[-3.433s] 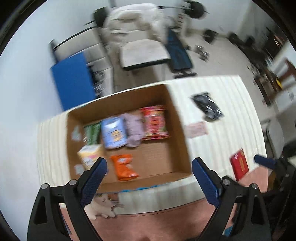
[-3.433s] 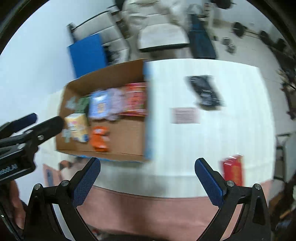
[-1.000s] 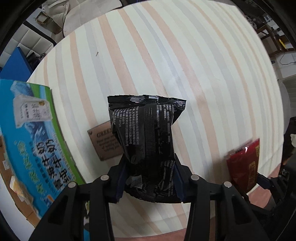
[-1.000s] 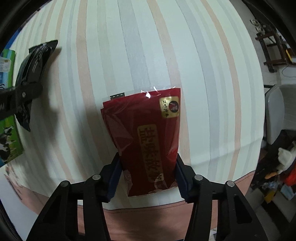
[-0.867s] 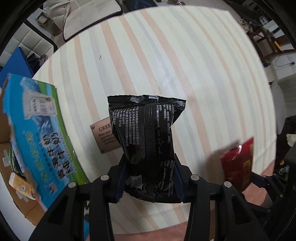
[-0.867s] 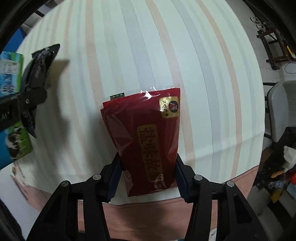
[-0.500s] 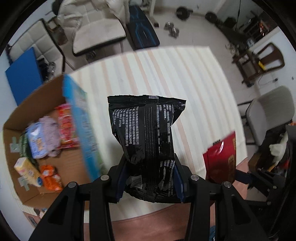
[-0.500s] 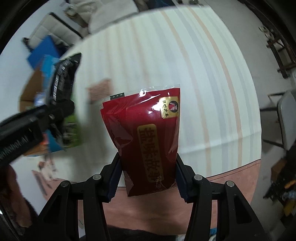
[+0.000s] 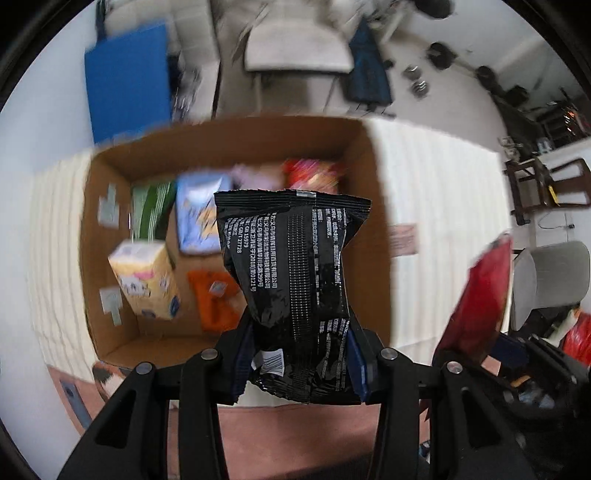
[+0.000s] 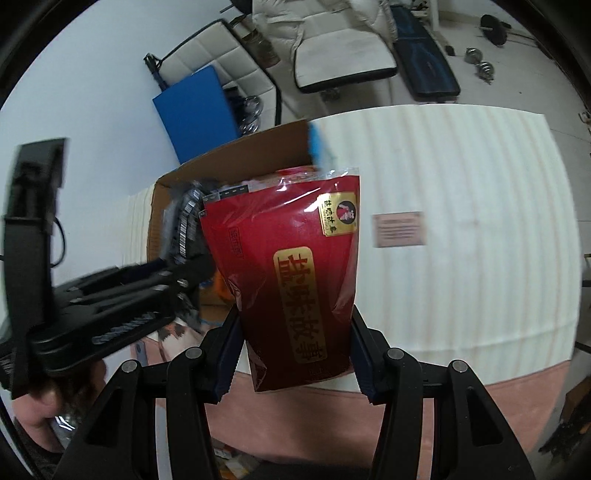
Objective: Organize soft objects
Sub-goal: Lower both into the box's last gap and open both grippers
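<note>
I have the left gripper [image 9: 301, 363] pinching a black snack bag [image 9: 295, 280] above the open cardboard box [image 9: 373, 236] on the desk [image 9: 443, 206], my right gripper [image 10: 293, 363] pinching a red pouch [image 10: 291, 277] beside it.

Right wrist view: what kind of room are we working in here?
Probably a home room used partly as a gym. Beyond the striped table stand a white chair and a dark weight bench, with dumbbells and a barbell plate on the floor.
</note>
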`<state>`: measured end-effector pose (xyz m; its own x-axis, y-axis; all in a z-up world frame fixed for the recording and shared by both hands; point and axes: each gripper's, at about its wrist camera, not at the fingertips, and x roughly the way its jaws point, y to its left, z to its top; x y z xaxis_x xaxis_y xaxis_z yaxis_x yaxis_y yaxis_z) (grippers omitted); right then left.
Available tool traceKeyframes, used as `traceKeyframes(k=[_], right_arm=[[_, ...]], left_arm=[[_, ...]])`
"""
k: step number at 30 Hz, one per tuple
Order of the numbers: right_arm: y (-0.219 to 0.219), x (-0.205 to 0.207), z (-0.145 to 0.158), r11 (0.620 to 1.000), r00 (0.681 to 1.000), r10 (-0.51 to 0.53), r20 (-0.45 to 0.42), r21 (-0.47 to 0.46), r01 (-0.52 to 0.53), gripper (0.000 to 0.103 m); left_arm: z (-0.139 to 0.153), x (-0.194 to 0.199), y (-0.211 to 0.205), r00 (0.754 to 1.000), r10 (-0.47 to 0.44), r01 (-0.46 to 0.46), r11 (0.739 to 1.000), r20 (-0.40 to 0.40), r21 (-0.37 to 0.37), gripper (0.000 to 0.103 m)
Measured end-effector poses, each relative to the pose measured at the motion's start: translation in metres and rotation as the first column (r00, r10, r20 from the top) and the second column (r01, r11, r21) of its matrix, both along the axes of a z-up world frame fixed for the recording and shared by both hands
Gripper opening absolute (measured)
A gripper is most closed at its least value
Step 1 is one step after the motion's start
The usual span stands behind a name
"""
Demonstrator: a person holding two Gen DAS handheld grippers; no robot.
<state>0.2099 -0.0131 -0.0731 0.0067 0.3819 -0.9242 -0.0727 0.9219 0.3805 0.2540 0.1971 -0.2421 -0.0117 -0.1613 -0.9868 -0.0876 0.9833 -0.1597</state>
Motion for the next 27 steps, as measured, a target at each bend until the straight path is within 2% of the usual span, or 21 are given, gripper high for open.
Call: traceKeyframes(k=[2, 7, 12, 14, 17, 18, 19, 22, 27], right_arm=[[0.027, -0.005, -0.019, 1.000, 1.000, 0.006, -0.025, -0.014, -0.006, 0.055], [0.071, 0.008, -0.077, 0.997, 0.996, 0.004, -0.091, -0.076, -0.011, 0.055], [0.080, 0.014, -0.130, 0.987, 0.991, 0.005, -0.133, -0.160, -0.027, 0.056], [0.074, 0.016, -0.146, 0.984, 0.988, 0.004, -0.156, -0.175, -0.032, 0.064], [0.070, 0.018, -0.151, 0.983, 0.987, -0.001, -0.163, -0.184, -0.029, 0.076], [0.067, 0.019, -0.153, 0.981, 0.987, -0.001, -0.161, -0.189, -0.030, 0.076], [0.066, 0.019, -0.152, 0.980, 0.987, 0.003, -0.163, -0.196, -0.035, 0.077], [0.066, 0.025, -0.162, 0.979, 0.987, 0.000, -0.163, -0.203, -0.033, 0.078], [0.060, 0.025, -0.151, 0.977, 0.988, 0.006, -0.151, -0.211, -0.038, 0.078]], left_arm=[[-0.027, 0.002, 0.017, 0.997, 0.029, -0.032, 0.999, -0.077, -0.036, 0.041], [-0.070, 0.009, 0.032, 0.982, 0.053, -0.068, 0.995, -0.179, -0.075, 0.041], [-0.094, 0.014, 0.035, 0.967, 0.047, -0.071, 0.994, -0.250, -0.086, 0.045], [-0.097, 0.012, 0.037, 0.965, 0.055, -0.078, 0.994, -0.257, -0.081, 0.046], [-0.098, 0.012, 0.035, 0.964, 0.040, -0.067, 0.993, -0.263, -0.095, 0.049], [-0.097, 0.012, 0.036, 0.964, 0.037, -0.064, 0.993, -0.263, -0.097, 0.054], [-0.096, 0.011, 0.036, 0.965, 0.036, -0.062, 0.994, -0.259, -0.093, 0.056], [-0.090, 0.016, 0.036, 0.971, 0.037, -0.056, 0.996, -0.236, -0.074, 0.056], [-0.070, 0.009, 0.042, 0.981, 0.064, -0.073, 0.996, -0.182, -0.043, 0.056]])
